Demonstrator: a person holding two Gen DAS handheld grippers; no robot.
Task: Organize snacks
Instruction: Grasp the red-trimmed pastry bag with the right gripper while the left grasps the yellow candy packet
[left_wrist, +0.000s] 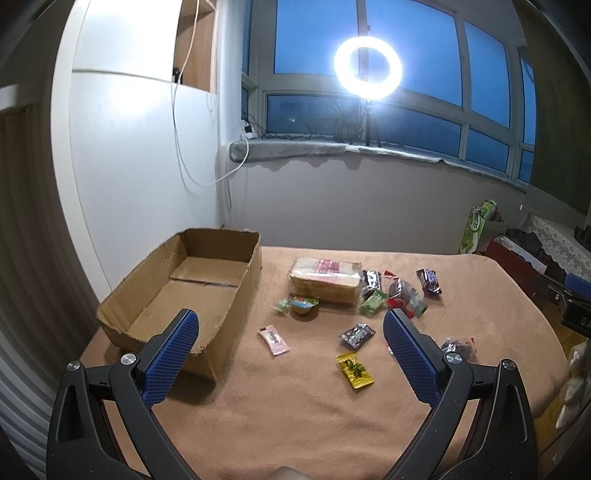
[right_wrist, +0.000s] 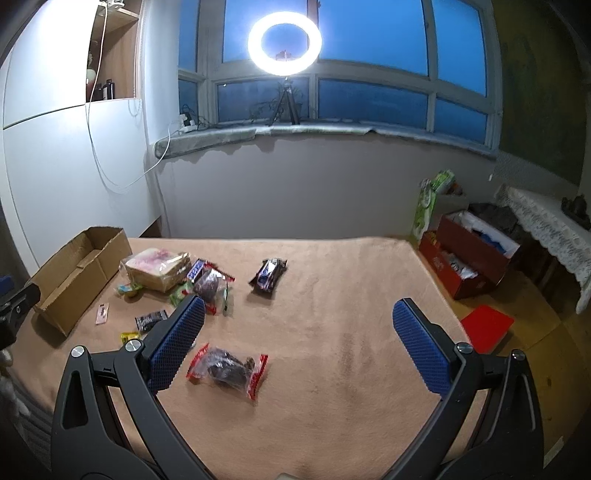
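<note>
An open cardboard box (left_wrist: 192, 291) stands empty at the left of the tan-covered table (left_wrist: 295, 413). Right of it lie a bagged bread loaf (left_wrist: 325, 280), a jelly cup (left_wrist: 304, 306), a pink sachet (left_wrist: 273, 339), a yellow candy (left_wrist: 354, 370), a dark wrapper (left_wrist: 356, 334) and several more snacks. My left gripper (left_wrist: 291, 323) is open and empty above the table, near the box. My right gripper (right_wrist: 299, 314) is open and empty above a clear bag of dark snacks with red ends (right_wrist: 229, 369). A dark candy bar (right_wrist: 269, 275) lies beyond it. The box (right_wrist: 79, 273) and loaf (right_wrist: 159, 271) sit far left.
A ring light (left_wrist: 367, 68) on a tripod stands on the window sill behind the table. Red boxes (right_wrist: 469, 254) and a green bag (right_wrist: 430, 203) sit on the floor to the right, next to a lace-covered table (right_wrist: 546, 221). A white wall is left of the box.
</note>
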